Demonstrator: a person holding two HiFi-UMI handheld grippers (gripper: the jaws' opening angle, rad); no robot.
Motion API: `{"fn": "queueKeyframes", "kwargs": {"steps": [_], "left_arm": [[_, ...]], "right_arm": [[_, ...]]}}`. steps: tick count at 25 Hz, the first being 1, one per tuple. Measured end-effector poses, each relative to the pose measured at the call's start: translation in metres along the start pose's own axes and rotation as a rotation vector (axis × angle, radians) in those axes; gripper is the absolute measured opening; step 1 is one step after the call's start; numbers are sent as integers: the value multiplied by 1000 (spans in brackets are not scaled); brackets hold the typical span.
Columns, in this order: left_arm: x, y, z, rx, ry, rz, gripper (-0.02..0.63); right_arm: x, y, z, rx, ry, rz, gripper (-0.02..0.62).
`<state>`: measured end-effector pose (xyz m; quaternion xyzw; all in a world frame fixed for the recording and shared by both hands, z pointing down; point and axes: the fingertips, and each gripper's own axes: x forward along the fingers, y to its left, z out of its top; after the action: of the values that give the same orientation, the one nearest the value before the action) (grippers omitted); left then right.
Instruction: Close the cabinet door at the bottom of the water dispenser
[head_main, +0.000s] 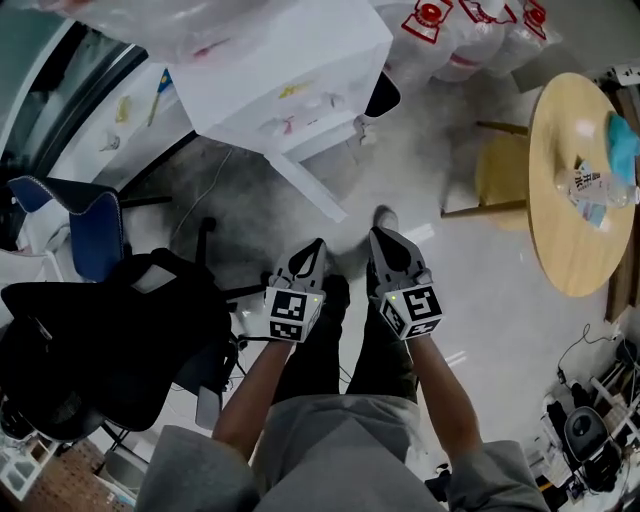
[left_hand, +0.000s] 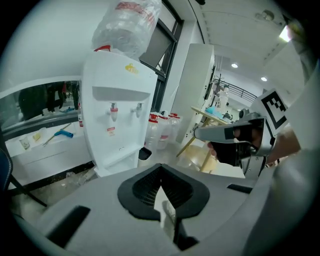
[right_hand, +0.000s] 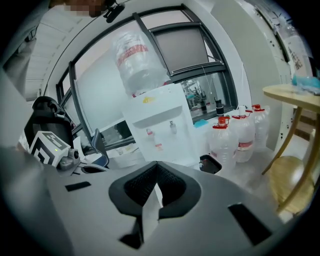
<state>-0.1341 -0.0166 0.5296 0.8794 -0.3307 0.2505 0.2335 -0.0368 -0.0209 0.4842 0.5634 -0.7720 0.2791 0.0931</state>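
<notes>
Water dispenser (head_main: 290, 70) stands upright w/ inverted bottle (left_hand: 127, 22) on top. Cabinet door (head_main: 308, 190) at its foot is swung out, angled toward the person. L gripper (head_main: 316, 246) and R gripper (head_main: 380, 236) are held side by side, well short of dispenser, touching nothing. Both jaw pairs pressed together, nothing between. Spare bottles (right_hand: 240, 137) sit just right of dispenser.

The head view looks steeply down, while both gripper views (held low) face the water dispenser (left_hand: 117, 125) from nearby.
</notes>
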Motion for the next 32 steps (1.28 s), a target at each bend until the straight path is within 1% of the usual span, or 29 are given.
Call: {"fn": "queueKeyframes", "kwargs": {"steps": [3, 6, 12, 15, 18, 22, 32], "left_arm": [[15, 7, -9, -2, 4, 10, 8], [32, 14, -27, 0, 21, 22, 8], [71, 29, -69, -56, 22, 54, 8], [91, 35, -95, -63, 33, 56, 8], [107, 40, -117, -56, 53, 54, 8], [120, 46, -141, -20, 87, 48, 8], [150, 48, -191, -16, 163, 38, 7]], "right_arm": [[10, -11, -11, 4, 16, 13, 9], [23, -20, -23, 4, 22, 30, 9], [49, -43, -52, -5, 41, 66, 9], [58, -54, -71, -3, 50, 78, 9], [67, -64, -91, 1, 66, 82, 9], [74, -73, -108, 11, 68, 85, 9], [89, -84, -126, 27, 54, 85, 9]]}}
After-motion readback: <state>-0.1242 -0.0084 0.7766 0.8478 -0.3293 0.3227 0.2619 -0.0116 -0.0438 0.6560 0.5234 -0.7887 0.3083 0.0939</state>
